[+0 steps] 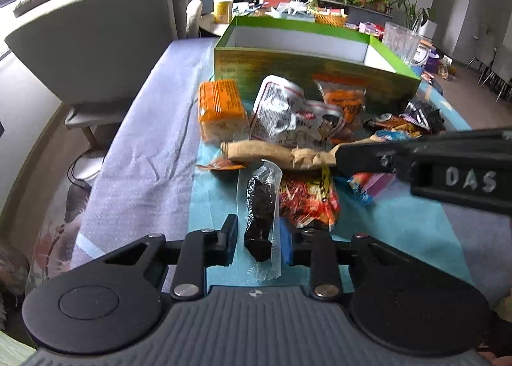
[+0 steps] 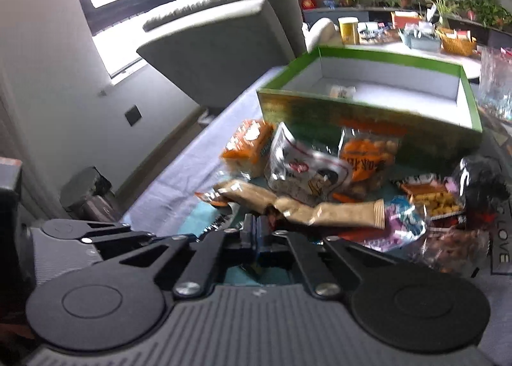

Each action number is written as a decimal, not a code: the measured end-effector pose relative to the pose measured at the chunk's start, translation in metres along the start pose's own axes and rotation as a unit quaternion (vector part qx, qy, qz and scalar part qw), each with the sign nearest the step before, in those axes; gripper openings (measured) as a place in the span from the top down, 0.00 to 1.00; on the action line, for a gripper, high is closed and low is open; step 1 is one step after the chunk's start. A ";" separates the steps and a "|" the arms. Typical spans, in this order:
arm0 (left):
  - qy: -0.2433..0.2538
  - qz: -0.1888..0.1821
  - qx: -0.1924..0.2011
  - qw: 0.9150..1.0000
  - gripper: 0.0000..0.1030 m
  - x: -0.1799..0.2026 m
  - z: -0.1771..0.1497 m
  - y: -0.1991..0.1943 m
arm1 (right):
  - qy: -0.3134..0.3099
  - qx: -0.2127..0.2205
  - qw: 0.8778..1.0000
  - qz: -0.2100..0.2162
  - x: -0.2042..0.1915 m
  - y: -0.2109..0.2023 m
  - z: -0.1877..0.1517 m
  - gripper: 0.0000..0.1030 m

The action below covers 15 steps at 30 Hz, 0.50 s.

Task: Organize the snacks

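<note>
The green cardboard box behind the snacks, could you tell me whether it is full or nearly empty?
Nearly empty: the green cardboard box shows a bare white floor with one small packet.

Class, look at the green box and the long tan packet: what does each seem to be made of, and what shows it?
Green box: probably printed cardboard, with stiff straight walls and a plain white inside. Long tan packet: likely thin matte film or paper, with creases and crimped ribbed ends.

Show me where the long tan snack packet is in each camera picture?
Left wrist view: the long tan packet lies across the middle, its right end pinched in the right tongs.
Right wrist view: it stretches across the middle, just beyond the right tongs' tips, which pinch its edge.
Shared landmark: the green box sits behind the snack pile in both views.
</note>
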<state>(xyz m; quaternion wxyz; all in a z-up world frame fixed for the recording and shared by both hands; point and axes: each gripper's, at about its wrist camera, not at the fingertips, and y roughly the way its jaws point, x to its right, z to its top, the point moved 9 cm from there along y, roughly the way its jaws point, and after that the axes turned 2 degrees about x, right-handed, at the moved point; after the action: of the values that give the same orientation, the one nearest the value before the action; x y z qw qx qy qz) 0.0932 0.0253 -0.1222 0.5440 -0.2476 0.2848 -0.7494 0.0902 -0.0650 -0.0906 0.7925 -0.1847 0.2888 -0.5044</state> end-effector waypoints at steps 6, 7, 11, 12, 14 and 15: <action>0.008 0.005 0.009 1.000 0.75 0.002 0.004 -0.006 | 0.003 -0.017 1.000 -0.002 0.003 0.001 0.001 0.84; 0.008 0.007 0.007 1.000 0.75 0.002 0.003 -0.006 | 0.008 -0.026 1.000 0.000 0.004 0.006 -0.004 0.84; 0.010 0.013 0.010 1.000 0.75 -0.001 0.002 -0.010 | 0.021 -0.053 0.998 0.016 0.000 0.018 -0.016 0.84; 0.010 0.016 0.011 1.000 0.75 -0.003 0.002 -0.012 | 0.021 -0.056 0.998 0.016 -0.002 0.019 -0.017 0.84; 0.006 0.022 0.012 1.000 0.75 -0.008 0.003 -0.013 | 0.020 -0.063 0.998 0.012 -0.004 0.024 -0.018 0.83; 0.004 0.027 0.010 1.000 0.75 -0.010 0.003 -0.013 | 0.020 -0.066 0.998 0.008 -0.004 0.026 -0.019 0.70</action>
<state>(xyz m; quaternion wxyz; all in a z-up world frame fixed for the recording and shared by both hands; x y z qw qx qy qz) 0.0892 0.0380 -0.1119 0.5651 -0.2314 0.2858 -0.7385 0.0949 -0.0508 -0.1189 0.7769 -0.2242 0.3383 -0.4813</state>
